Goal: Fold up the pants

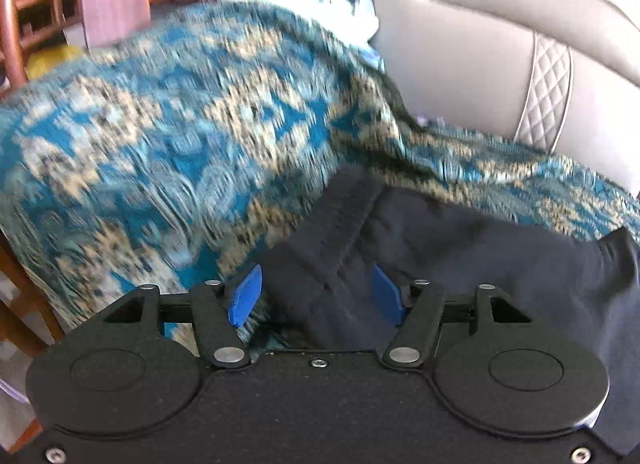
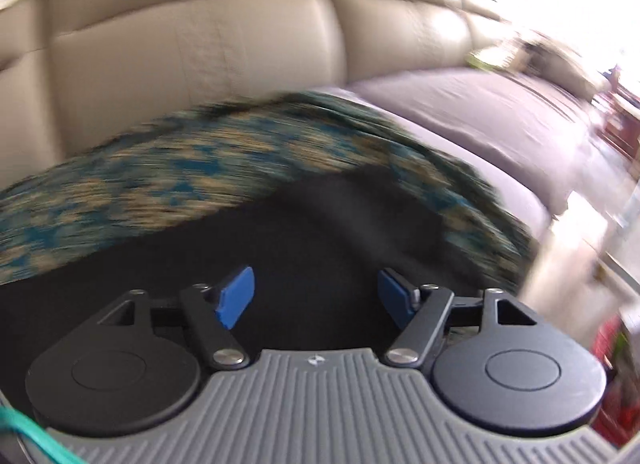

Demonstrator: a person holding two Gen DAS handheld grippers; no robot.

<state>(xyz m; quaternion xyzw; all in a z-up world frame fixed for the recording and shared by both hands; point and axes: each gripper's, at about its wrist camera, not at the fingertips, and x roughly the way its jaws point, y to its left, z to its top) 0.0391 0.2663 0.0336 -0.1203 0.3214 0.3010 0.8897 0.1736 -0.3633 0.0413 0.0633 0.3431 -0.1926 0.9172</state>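
Lying on a blue and tan patterned throw (image 1: 168, 135) in the left wrist view, the dark navy pants (image 1: 460, 248) are the landmark for everything here. A stitched band of the pants, a waistband or hem, cannot tell which, runs from the far edge of the garment down between the blue pads of the left gripper (image 1: 316, 296). Those jaws stand apart, with daylight between each pad and the cloth; nothing is gripped. Beyond the pants and to their right sits a grey leather sofa back (image 1: 500, 55) with a quilted strip. Beyond them to the left stands wooden furniture (image 1: 36, 3). The throw is smeared by blur.

In the right wrist view, the pants (image 2: 328, 248) fill the space just ahead of the right gripper (image 2: 316, 296). Its blue pads are spread wide and clear of the fabric; nothing is held. The throw (image 2: 200, 167) borders the pants on the far side, with beige sofa cushions (image 2: 180, 47) behind it. A grey sheet (image 2: 480, 119) lies to the right of the pants. This view is heavily blurred.

Risk assessment: neither claw secures the garment, so the loose cloth may slump or unfold under its own weight. A pad closing again could catch the throw along with the pants and drag both. The dark fabric hides its layers, so a grab may take one layer only and skew the fold.
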